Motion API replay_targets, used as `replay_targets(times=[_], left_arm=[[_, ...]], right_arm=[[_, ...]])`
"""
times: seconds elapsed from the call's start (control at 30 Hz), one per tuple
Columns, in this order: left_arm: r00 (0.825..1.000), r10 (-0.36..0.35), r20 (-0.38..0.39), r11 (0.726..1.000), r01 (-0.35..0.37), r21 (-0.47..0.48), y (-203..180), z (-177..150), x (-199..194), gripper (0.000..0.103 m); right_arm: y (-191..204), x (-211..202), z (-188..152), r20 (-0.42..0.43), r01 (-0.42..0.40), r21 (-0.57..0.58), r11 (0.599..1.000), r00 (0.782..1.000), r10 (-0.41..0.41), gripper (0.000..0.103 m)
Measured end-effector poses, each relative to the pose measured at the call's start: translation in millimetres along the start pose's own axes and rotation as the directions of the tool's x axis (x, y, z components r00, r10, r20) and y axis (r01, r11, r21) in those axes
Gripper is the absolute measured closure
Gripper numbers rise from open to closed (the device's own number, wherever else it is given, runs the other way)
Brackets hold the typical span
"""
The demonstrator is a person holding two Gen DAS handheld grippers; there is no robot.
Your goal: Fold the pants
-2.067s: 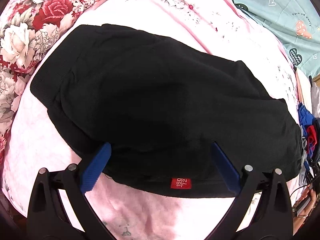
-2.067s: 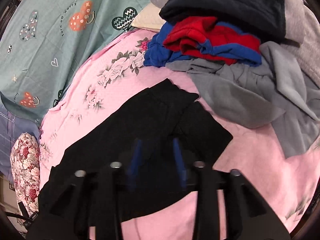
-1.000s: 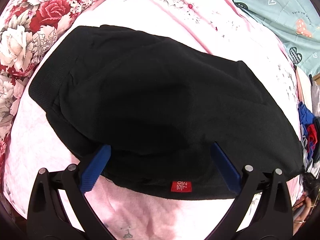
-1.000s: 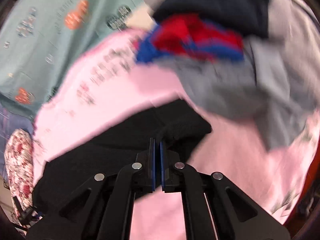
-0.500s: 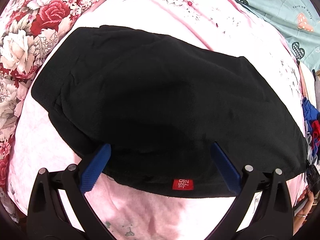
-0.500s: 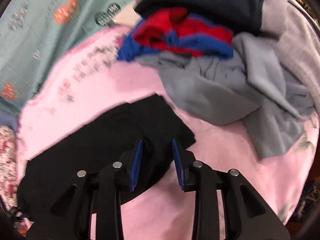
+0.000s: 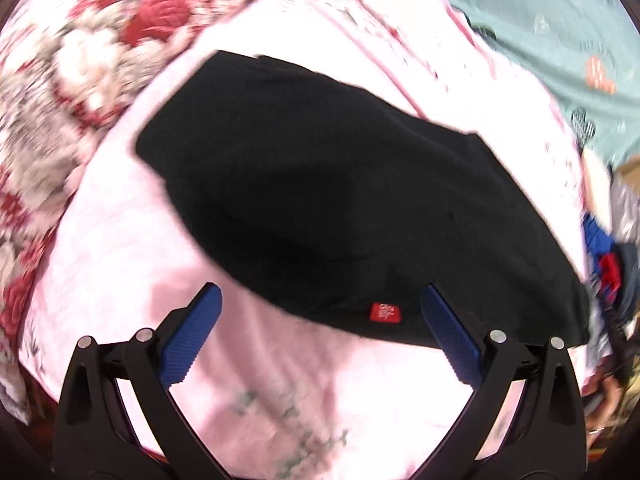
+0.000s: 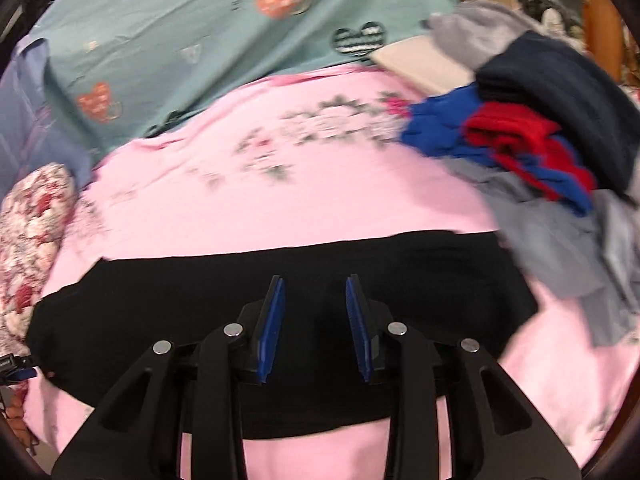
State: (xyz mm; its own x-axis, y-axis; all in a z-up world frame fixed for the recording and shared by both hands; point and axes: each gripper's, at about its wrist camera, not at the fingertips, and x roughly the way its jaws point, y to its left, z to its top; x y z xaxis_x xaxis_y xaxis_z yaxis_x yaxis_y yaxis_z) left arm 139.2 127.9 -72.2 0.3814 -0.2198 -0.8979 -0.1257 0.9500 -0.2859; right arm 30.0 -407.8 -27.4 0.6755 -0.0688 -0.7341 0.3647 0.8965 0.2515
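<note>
The black pants (image 7: pixel 360 200) are lying flat on the pink bedsheet (image 7: pixel 120 264) as a long folded band, so a lengthwise fold is looking done; folding them shorter is probably remaining. Left of the pants' red size tag (image 7: pixel 384 312), the left gripper (image 7: pixel 320 332) is hovering with its jaws spread wide, holding nothing. To the right of the tag, the right gripper (image 8: pixel 314 320) is opening above the pants' dark cloth, gripping nothing. Beyond the pants' right end, a heap of unfolded clothes (image 8: pixel 540 140) is waiting.
</note>
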Motion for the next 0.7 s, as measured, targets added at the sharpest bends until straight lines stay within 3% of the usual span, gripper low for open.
replay_targets(times=[0.07, 0.17, 0.27, 0.47, 0.53, 0.63, 0.7], left_arm=[[1.000, -0.008, 0.021, 0.999, 0.009, -0.045, 14, 2, -12, 0.002], [0.996, 0.067, 0.058, 0.994, -0.062, -0.087, 33, 6, -23, 0.003], [0.996, 0.074, 0.047, 0.991, -0.068, -0.116, 39, 16, -19, 0.005], [0.997, 0.080, -0.018, 0.981, -0.081, -0.176, 50, 35, 4, 0.035], [0.997, 0.068, -0.039, 0.980, -0.074, -0.186, 52, 34, 9, 0.053], [0.995, 0.083, -0.057, 0.980, -0.092, -0.176, 48, 32, 13, 0.069], [0.994, 0.094, -0.053, 0.982, -0.102, -0.161, 45, 29, 11, 0.070]], right_arm=[[8, 9, -4, -0.026, -0.035, -0.002, 0.999, 0.999, 0.035, 0.066], [15, 27, -9, -0.079, -0.075, 0.023, 0.997, 0.994, 0.076, 0.066], [19, 32, -13, -0.093, -0.082, 0.037, 0.996, 0.992, 0.085, 0.066], [9, 27, -14, -0.086, -0.062, 0.058, 0.996, 0.994, 0.067, 0.066], [1, 24, -15, -0.085, -0.053, 0.072, 0.996, 0.995, 0.059, 0.066], [-7, 22, -17, -0.091, -0.032, 0.083, 0.996, 0.995, 0.039, 0.066], [-10, 24, -18, -0.102, -0.027, 0.089, 0.996, 0.994, 0.036, 0.066]])
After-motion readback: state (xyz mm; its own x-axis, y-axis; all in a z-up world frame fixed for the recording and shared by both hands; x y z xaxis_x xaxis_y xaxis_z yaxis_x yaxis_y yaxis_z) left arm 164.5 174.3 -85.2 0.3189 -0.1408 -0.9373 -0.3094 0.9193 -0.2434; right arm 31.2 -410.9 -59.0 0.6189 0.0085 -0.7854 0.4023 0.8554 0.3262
